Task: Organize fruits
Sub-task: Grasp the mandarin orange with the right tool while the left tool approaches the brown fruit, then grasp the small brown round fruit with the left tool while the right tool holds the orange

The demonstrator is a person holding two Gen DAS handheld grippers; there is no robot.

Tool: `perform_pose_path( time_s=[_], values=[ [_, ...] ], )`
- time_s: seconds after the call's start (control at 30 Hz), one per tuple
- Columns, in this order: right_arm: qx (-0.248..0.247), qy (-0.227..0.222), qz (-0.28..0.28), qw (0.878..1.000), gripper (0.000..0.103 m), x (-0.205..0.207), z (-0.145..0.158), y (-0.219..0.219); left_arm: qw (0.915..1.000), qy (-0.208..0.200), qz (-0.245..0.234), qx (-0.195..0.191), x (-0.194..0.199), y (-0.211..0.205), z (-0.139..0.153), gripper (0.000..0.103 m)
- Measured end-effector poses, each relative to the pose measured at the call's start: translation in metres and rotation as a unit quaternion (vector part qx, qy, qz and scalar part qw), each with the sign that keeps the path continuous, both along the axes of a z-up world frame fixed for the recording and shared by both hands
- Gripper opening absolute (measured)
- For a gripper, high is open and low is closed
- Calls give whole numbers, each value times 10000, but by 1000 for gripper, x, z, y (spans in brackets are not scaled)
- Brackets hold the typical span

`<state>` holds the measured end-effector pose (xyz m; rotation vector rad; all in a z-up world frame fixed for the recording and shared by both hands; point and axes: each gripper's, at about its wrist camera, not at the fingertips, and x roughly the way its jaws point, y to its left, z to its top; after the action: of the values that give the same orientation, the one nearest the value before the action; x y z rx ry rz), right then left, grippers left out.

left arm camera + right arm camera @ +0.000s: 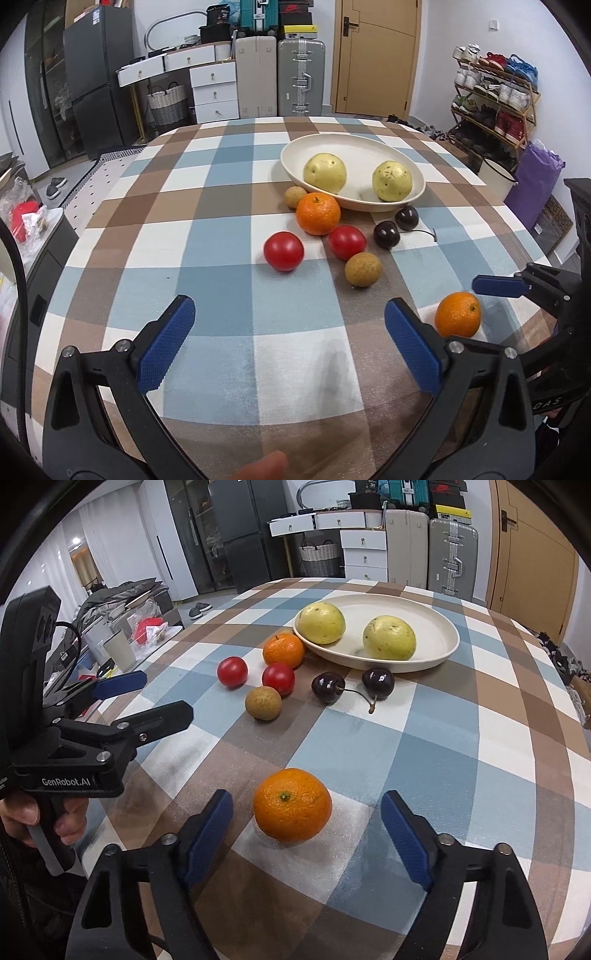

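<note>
Up front in your left wrist view, the left gripper sits spread and empty, the round orange tangerine off to its right.

Right wrist view: right gripper straddles it, pads not touching yet, so it's nearer.

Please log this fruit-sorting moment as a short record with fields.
surface: table with checked cloth
plate: holds two yellow-green fruits
loose on cloth: near orange, far orange, two tomatoes, two dark cherries, two small brown fruits
right hand-held gripper: open, near orange between pads, untouched
left hand-held gripper: open, empty
</note>
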<state>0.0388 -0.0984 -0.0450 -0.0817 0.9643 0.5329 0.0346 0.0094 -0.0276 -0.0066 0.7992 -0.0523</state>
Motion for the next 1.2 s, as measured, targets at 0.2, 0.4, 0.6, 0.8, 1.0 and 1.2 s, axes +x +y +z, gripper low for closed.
perform_pose_path(
  time_s=[0.2, 0.4, 0.6, 0.8, 1.0, 1.2],
  values=[
    [62, 14, 66, 10000, 68, 0, -3, 2, 9997, 97, -200, -87, 7, -7, -7, 99],
    [87, 21, 121, 9999, 49, 1, -4, 4, 9991, 227, -331, -111, 14, -11, -15, 91],
    [180, 37, 229, 9996, 42, 2, -3, 4, 9989, 234, -375, -147, 19, -14, -15, 91],
    [225, 38, 228, 9995, 42, 3, -1, 0, 9981, 330, -484, -215, 26, -19, -17, 85],
    [237, -11, 122, 9996, 42, 8, 5, -8, 9973, 403, -557, -264, 35, -27, -21, 83],
    [246, -54, -23, 9997, 42, 14, 8, -18, 9968, 395, -585, -362, 45, -30, -22, 73]
  ],
)
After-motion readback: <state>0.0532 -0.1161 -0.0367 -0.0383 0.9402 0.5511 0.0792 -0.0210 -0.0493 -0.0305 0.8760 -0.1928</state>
